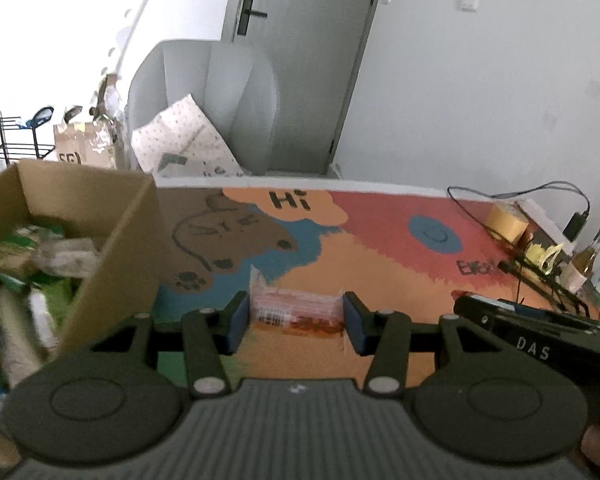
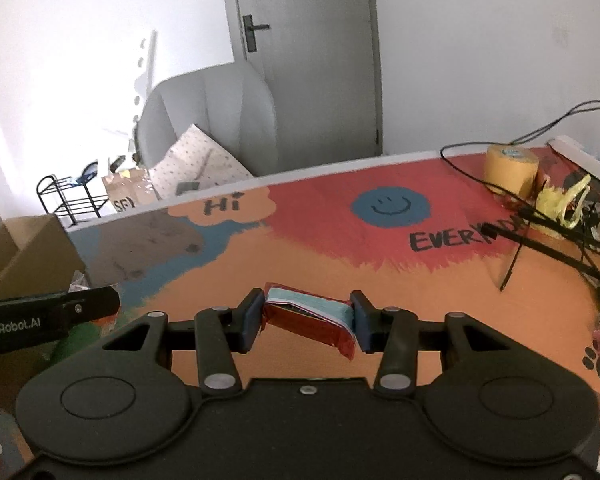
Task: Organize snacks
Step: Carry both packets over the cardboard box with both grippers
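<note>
Left gripper point(image 1: 296, 322) has its blue-padded fingers pressed against both ends of a clear plastic snack packet with orange-red contents point(image 1: 296, 312) — clamped on it, just above the colourful painted tabletop point(image 1: 380, 264). Immediately to its left stands an open brown cardboard box point(image 1: 112, 240), its inside piled with green-and-white wrapped snacks point(image 1: 24, 256). At the right edge of this view, the black body of the other tool shows.

Right gripper point(image 2: 306, 320) is likewise closed on a snack: a red foil packet with a pale blue face point(image 2: 312, 318), held tilted between the pads over the orange part of the tabletop. Beyond it the painted surface carries a blue smiley face point(image 2: 390, 206) and black lettering. Farther to the right sit a roll of yellow tape point(image 2: 510, 170), crumpled yellow wrappers point(image 2: 560, 202) and a tangle of black cables point(image 2: 548, 232). Behind the table — a grey armchair point(image 2: 204, 120) and a grey door point(image 2: 308, 52).
</note>
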The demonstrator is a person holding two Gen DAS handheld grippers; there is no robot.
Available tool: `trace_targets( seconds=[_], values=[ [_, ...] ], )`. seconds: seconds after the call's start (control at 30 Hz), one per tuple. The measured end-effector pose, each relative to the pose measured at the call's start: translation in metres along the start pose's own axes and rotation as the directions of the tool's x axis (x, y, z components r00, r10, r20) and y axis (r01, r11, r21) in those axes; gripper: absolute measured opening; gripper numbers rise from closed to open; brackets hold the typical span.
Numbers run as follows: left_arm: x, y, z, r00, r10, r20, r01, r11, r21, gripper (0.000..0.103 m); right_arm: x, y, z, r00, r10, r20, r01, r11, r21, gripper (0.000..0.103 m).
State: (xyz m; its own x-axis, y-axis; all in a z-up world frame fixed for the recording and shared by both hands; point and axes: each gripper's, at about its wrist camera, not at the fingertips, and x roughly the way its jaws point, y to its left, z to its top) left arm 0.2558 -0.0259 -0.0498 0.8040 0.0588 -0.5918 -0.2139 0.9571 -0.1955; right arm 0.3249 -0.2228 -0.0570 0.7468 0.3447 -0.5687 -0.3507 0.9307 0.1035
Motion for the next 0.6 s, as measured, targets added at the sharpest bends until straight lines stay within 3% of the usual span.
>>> trace_targets(
  seconds=[0.6],
  values=[
    [-0.072,0.037,0.015,0.994,0.049,0.100,-0.048,0.999,-0.015,0.049,-0.043,0.051,0.014,0.992,0.095,0.079,-0.090,0.994,-0.057,0.044]
  ],
)
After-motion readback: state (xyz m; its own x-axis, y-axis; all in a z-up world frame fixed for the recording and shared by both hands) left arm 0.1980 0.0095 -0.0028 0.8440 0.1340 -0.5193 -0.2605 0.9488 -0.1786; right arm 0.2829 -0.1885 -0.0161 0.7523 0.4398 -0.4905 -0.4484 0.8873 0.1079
